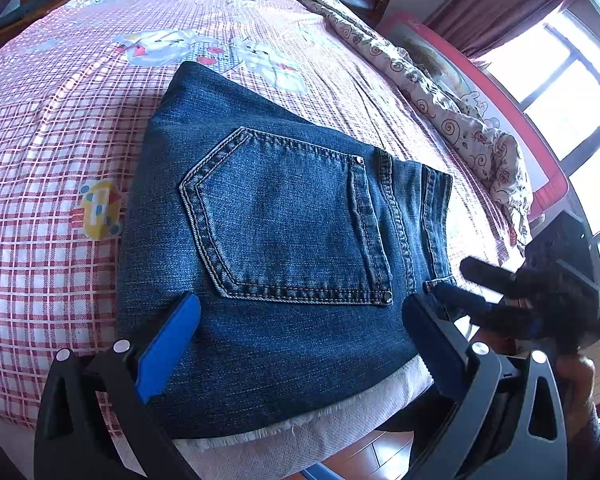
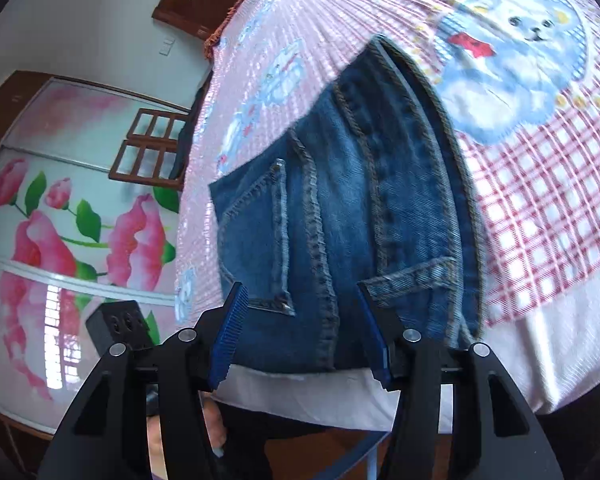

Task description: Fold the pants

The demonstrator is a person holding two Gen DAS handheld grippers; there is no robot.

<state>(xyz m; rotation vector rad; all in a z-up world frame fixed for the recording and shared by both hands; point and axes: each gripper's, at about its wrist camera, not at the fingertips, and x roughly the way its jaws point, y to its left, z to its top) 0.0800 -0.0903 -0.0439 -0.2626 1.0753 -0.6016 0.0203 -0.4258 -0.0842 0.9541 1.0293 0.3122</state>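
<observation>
Pants: the blue jeans (image 1: 284, 240) lie folded into a compact block on the bed (image 1: 60, 160), near its front edge, back pocket (image 1: 284, 220) facing up and the waistband end toward the right claw.
Bed: covered by a pink and red checked sheet (image 1: 40, 280) printed with cartoon animals; a crumpled floral quilt (image 1: 452, 112) runs along its far side.
Left claw: the left claw (image 1: 300, 316) is spread wide over the near edge of the jeans, one blue pad (image 1: 168, 348) at each side of the fold, nothing pinched.
Right claw: the right claw (image 2: 300, 324) is also spread, its pads (image 2: 228, 344) either side of the waistband end (image 2: 340, 240), closed on nothing; in the left wrist view it sits just beside the jeans' right end (image 1: 540, 292).
Surroundings: a wardrobe with painted pink flowers (image 2: 60, 240) stands beyond the bed's side.
</observation>
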